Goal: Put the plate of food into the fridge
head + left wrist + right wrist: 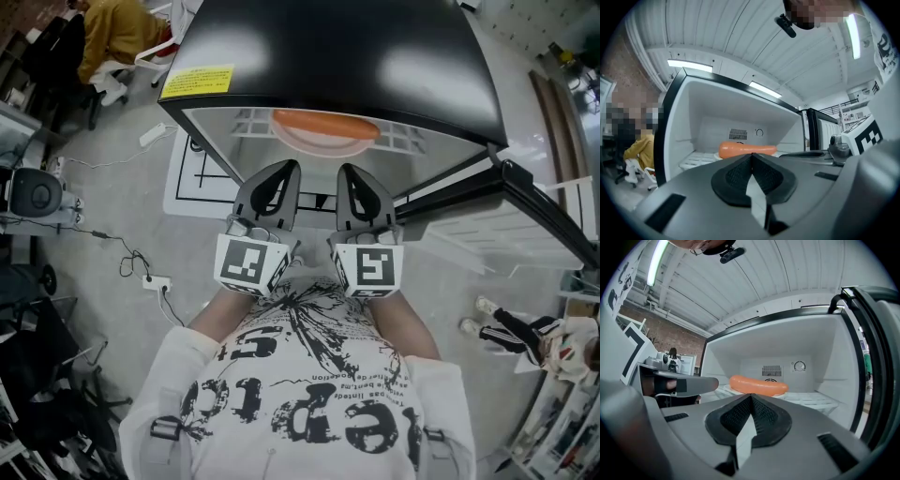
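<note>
An orange sausage [323,123] lies on a pale plate [319,143] on the white wire shelf [398,139] inside the open black fridge [375,47]. From the gripper views the sausage [746,149] [758,386] shows just beyond the jaw tips. My left gripper [279,173] and right gripper [354,178] are side by side in front of the fridge opening, drawn back from the plate. Both are shut with nothing between their pads, and neither touches the plate.
The fridge door [525,202] stands open to the right. A power strip and cables [150,279] lie on the floor at left, near a seated person in a yellow top [112,33]. Shelving and a figurine [539,337] are at right.
</note>
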The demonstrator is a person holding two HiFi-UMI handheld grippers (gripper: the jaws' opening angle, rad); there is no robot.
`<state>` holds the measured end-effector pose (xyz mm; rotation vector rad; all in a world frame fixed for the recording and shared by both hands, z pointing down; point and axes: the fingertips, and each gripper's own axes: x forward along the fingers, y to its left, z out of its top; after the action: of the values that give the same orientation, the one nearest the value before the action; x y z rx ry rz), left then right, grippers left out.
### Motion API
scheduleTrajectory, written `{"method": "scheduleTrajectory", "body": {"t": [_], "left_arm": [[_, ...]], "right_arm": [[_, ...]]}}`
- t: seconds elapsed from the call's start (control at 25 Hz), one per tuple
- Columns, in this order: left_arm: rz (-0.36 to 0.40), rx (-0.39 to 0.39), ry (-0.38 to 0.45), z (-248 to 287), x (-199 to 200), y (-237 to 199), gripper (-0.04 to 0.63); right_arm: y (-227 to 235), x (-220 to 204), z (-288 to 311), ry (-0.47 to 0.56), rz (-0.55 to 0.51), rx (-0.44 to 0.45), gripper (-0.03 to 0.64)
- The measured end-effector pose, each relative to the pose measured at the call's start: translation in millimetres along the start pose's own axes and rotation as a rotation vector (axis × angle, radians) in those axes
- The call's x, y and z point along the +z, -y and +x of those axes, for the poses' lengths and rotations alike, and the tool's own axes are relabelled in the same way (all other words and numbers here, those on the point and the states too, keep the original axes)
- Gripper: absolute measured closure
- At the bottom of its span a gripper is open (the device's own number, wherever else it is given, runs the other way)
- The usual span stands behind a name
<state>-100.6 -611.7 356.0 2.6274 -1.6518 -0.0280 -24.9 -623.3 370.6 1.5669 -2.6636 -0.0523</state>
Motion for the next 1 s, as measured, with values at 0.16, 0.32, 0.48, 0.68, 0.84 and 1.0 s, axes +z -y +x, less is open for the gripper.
{"method": "scheduleTrajectory", "body": {"t": [0.16,0.32,0.48,0.68,0.84,1.0], "left_arm": [[-0.003,-0.021,0.004,3,0,3,0.588],[-0.068,-0.034,-0.011,6,-5,-1,0.588],[-0.120,-0.033,-0.025,8,-11,-7,0.588],[-0.117,-0.026,-0.030,9,-13,-11,0.588],[-0.090,-0.029,-0.027,9,-10,-7,0.588],[-0.092,-0.037,-0.025,8,-9,-6,0.588]], "right_arm": [[-1,2,3,0.005,-0.013,0.003,0.617],[-3,3,6,0.003,-0.023,0.010,0.617],[-3,1,7,-0.003,-0.026,0.012,0.617],[-4,-2,7,-0.008,-0.017,0.015,0.617],[-3,-2,8,-0.012,-0.010,0.010,0.617],[-5,-1,8,-0.014,-0.013,0.015,0.617]]}}
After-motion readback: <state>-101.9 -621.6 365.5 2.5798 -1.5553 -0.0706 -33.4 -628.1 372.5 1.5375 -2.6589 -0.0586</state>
